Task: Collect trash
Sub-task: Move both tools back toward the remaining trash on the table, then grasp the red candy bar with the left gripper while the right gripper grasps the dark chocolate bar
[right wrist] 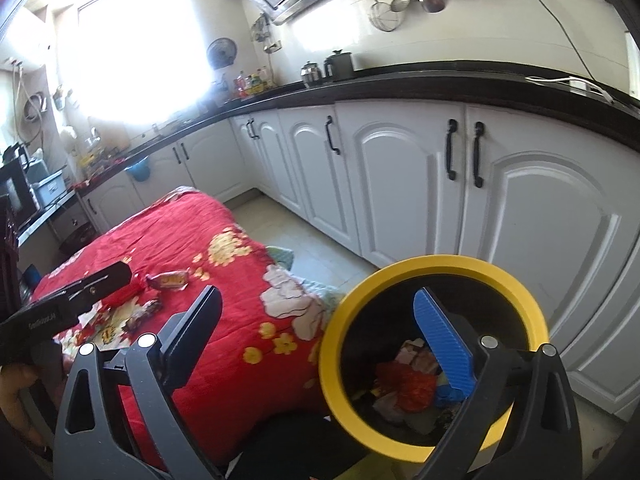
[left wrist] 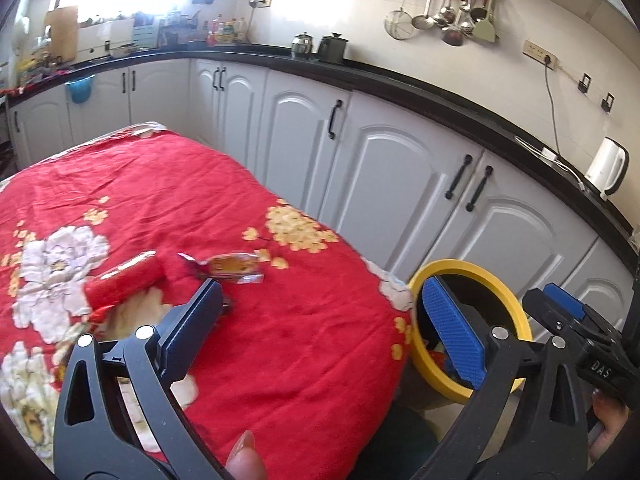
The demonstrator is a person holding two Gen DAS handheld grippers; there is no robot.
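A yellow-rimmed black bin stands on the floor beside the table's right end, with crumpled wrappers inside. My right gripper is open above the bin's left rim with nothing between its fingers. On the red flowered cloth lie a red wrapper, an orange-and-clear candy wrapper and a small dark wrapper. My left gripper hangs open and empty over the cloth, just to the near right of those wrappers. The bin shows behind its right pad.
White cabinets with black handles run under a dark countertop behind the table and bin. A white kettle and metal pots stand on the counter. Tiled floor lies between table and cabinets. A person's hand shows at the right edge.
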